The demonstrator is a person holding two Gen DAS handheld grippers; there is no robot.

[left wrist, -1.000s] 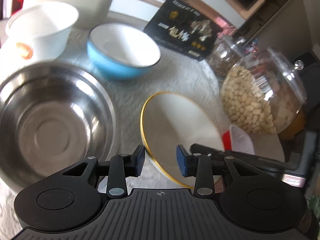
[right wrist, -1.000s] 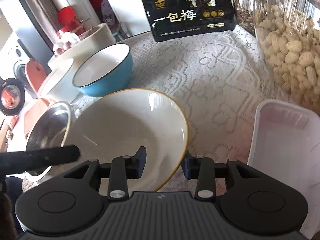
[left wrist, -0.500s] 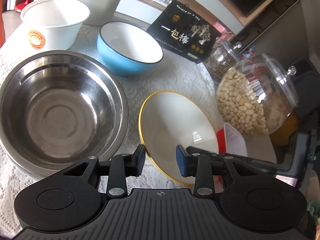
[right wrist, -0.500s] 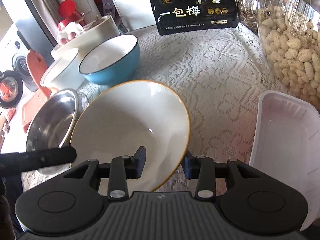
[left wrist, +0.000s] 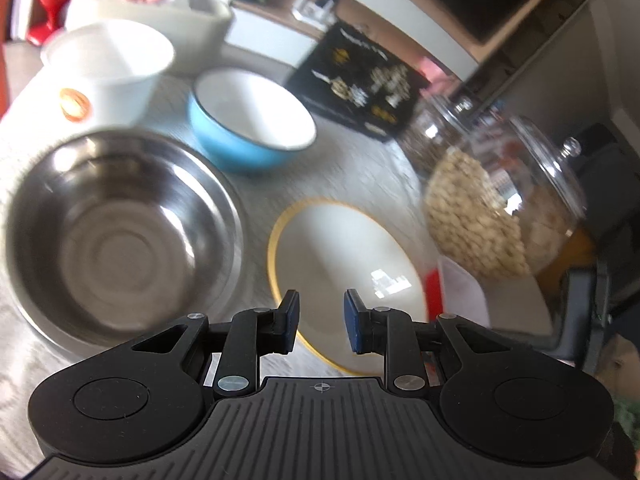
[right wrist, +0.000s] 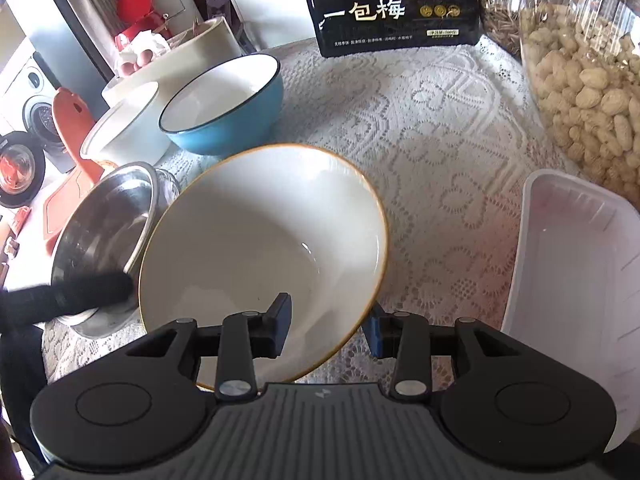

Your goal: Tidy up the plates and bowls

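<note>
Across the lace tablecloth nothing looks stacked yet, so I'd judge the tidying barely begun: every bowl sits or hangs on its own. Biggest is the steel bowl, filling the left of the left wrist view, empty and resting on the cloth. Next, at the centre of the right wrist view, the white bowl with the yellow rim is tilted up, its near edge caught between the fingers of the right gripper, which pinches the rim; its far edge comes close to the steel bowl, though whether they touch I cannot tell. Beyond, toward the upper left, the blue bowl and a white paper bowl stand separately, still to be nested. The left gripper hovers low in its frame with its jaws spread and nothing between them. Hard to read: the left view is smeared by motion blur, the peanut jar and the plastic tray are cut by the right edge, and the white bowl's underside is hidden.
</note>
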